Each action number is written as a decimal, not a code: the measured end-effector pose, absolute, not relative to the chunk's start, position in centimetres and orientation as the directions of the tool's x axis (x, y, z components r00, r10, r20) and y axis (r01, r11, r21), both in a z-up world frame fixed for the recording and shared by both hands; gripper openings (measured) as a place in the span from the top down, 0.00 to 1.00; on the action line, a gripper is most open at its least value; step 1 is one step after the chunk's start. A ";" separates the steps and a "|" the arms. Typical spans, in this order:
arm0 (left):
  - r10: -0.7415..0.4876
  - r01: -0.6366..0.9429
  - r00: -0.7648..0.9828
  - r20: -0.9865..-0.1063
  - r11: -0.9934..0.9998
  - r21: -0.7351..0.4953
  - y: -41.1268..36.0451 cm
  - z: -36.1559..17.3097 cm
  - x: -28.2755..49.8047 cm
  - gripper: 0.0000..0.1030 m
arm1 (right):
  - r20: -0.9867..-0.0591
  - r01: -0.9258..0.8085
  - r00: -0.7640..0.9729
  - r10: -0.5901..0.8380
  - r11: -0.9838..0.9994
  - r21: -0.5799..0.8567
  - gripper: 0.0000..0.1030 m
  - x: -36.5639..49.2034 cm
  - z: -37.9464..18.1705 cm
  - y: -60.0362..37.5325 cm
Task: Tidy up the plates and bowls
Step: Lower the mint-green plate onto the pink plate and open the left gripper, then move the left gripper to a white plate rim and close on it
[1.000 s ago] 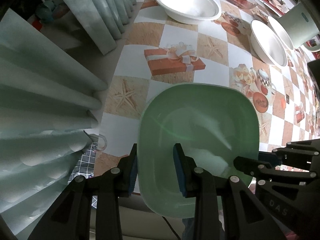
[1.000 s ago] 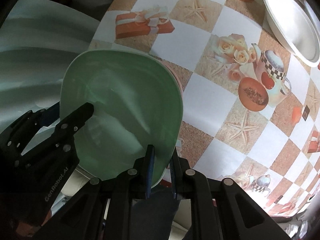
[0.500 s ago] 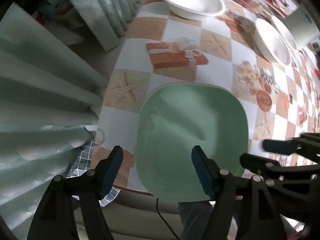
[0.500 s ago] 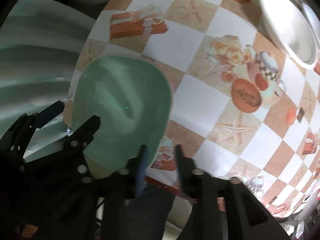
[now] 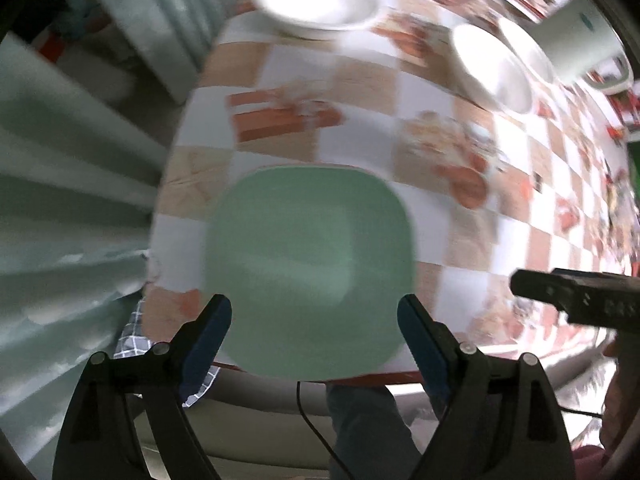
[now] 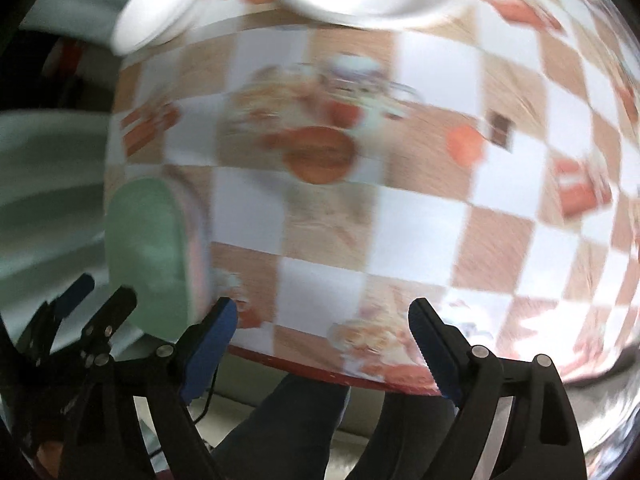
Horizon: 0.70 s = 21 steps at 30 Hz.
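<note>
You have let go of the green plate (image 5: 308,268) onto the counter (image 5: 440,208): left tool (image 5: 314,318) and right tool (image 6: 323,322) both opening, empty, so white bowls (image 5: 316,2) come next.

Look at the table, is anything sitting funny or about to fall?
The green plate lies flat but right at the table's near edge, its rim about level with it. Both claws are opening, neither holding it. The white bowls farther back look fine, though the picture is blurry.
</note>
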<state>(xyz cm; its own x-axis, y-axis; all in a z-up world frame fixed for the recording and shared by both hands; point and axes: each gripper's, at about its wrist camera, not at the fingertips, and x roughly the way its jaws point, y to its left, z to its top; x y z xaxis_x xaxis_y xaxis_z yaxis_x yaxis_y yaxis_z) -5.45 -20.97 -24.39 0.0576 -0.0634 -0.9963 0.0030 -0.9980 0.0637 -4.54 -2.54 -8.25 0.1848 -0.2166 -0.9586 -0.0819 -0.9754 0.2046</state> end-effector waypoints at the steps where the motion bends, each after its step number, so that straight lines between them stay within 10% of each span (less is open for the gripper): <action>1: -0.058 -0.015 0.062 -0.996 -0.998 0.057 -20.4 -24.4 -5.5 0.15 | -0.958 -0.109 0.185 -0.218 -0.974 0.201 0.14 -4.4 -8.4 -1.6; 21: -0.087 -0.050 -0.009 -0.996 -0.995 0.087 -10.3 -24.5 -17.9 0.15 | -0.983 -0.249 0.002 -0.183 -0.952 0.177 0.14 -12.4 -6.5 8.4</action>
<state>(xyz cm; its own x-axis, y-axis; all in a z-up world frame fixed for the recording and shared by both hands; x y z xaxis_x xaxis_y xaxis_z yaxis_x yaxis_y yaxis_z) -17.86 -10.26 -24.53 -0.0090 -0.0870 -0.9962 -0.0495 -0.9949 0.0873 -12.41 8.38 -6.52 0.0024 -0.1831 -0.9831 -0.2494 -0.9521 0.1767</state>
